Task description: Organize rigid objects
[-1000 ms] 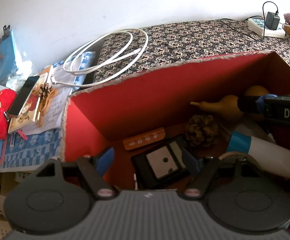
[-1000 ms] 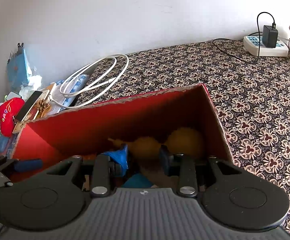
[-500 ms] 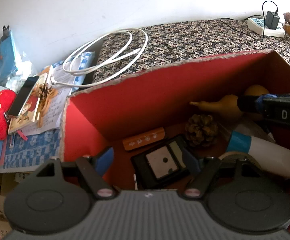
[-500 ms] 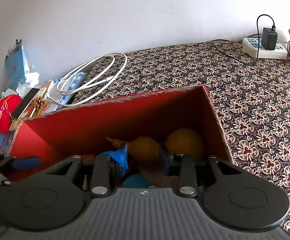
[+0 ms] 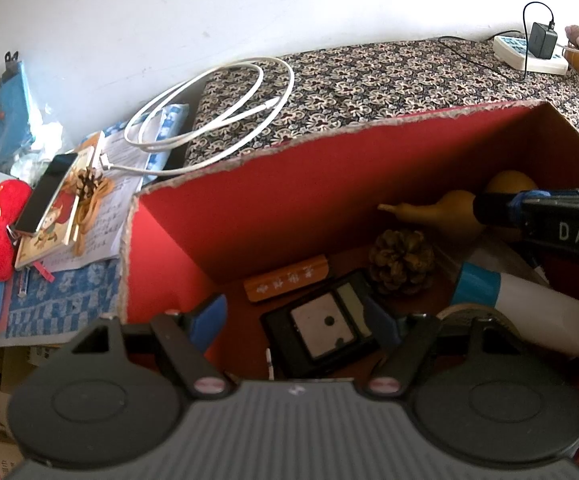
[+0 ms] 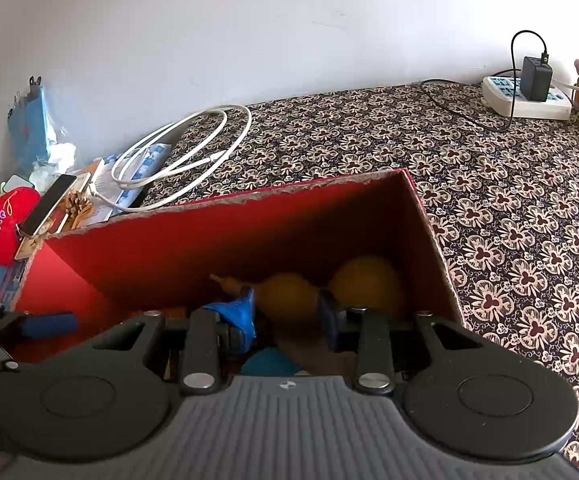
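Down inside the red cardboard box (image 5: pixel 249 208), the right gripper (image 6: pixel 287 312) straddles the neck of the tan double-bulbed gourd (image 6: pixel 365 284) lying against the far wall near the right corner; its jaws are part-open and whether the pads touch it I cannot tell. Meanwhile the left gripper (image 5: pixel 295 320) hangs spread wide and empty above the black square device (image 5: pixel 321 328) on the box floor, probably poised to lift it. A brown pinecone (image 5: pixel 401 260) sits between the device and the gourd.

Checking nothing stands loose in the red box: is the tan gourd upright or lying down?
Lying down: the tan gourd rests sideways on the red cardboard box floor, stem pointing left.
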`<state>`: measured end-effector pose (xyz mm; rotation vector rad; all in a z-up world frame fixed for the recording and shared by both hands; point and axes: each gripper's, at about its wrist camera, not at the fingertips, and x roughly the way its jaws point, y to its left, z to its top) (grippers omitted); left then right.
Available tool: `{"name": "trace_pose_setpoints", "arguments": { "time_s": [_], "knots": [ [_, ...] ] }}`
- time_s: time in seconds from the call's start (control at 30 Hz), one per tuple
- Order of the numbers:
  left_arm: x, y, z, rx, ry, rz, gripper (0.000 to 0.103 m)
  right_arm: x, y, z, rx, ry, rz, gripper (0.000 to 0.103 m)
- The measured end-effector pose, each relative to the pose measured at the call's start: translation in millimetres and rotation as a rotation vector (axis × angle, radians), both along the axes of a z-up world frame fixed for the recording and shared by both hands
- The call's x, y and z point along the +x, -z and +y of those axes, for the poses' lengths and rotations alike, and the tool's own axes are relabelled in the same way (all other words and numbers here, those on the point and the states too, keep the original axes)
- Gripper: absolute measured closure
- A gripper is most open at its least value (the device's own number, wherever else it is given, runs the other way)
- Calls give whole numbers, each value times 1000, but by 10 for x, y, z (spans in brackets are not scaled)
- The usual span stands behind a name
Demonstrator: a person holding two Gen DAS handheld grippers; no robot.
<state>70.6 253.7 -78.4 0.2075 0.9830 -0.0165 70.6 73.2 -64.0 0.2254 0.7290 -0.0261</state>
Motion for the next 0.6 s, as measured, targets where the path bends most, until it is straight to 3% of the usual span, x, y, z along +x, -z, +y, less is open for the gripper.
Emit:
{"name": "trace_pose_setpoints", "arguments": {
  "time_s": [0.6],
  "knots": [
    [-11,1,-8,-12,21,-2,26,5,10,7,-2,2,6,85]
  ]
}}
